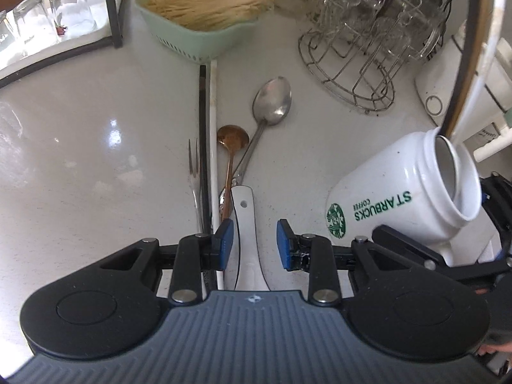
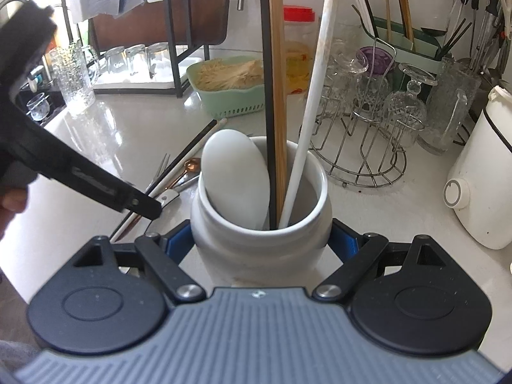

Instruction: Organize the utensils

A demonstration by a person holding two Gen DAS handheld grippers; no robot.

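The right gripper (image 2: 260,240) has its blue pads clamped on either side of a white ceramic jar (image 2: 260,224), jaws wide because the jar is fat. The jar is glossy, round-bellied with a thick rolled lip, and in the left wrist view it reads STARBUCKS COFFEE in green and sits tilted. Sticking out of the jar: a flat black chopstick (image 2: 267,96), a pale bamboo one (image 2: 277,89), a long chalky white stick (image 2: 315,89), and a smooth oval white spoon bowl (image 2: 235,176) leaning on the inner wall.

The left gripper (image 1: 255,243) is partly open, nothing pinched. Its blue pads (image 1: 228,240) sit on either side of a white ceramic spoon handle (image 1: 248,224), not touching it as far as I can see. That handle is glossy with a small hole near its end.

The rest of the loose utensils lie on the shiny pale counter (image 1: 80,160) left of the jar: a big steel spoon (image 1: 272,102), a small coppery spoon (image 1: 233,137) crossing its handle, a thin steel fork (image 1: 193,163), plus one black (image 1: 202,134) and one white chopstick (image 1: 213,134) side by side.

Behind the jar stand a wire rack (image 1: 358,64) of cut glassware and a mint plastic basket (image 1: 198,32) with slotted sides, full of straw-coloured sticks.
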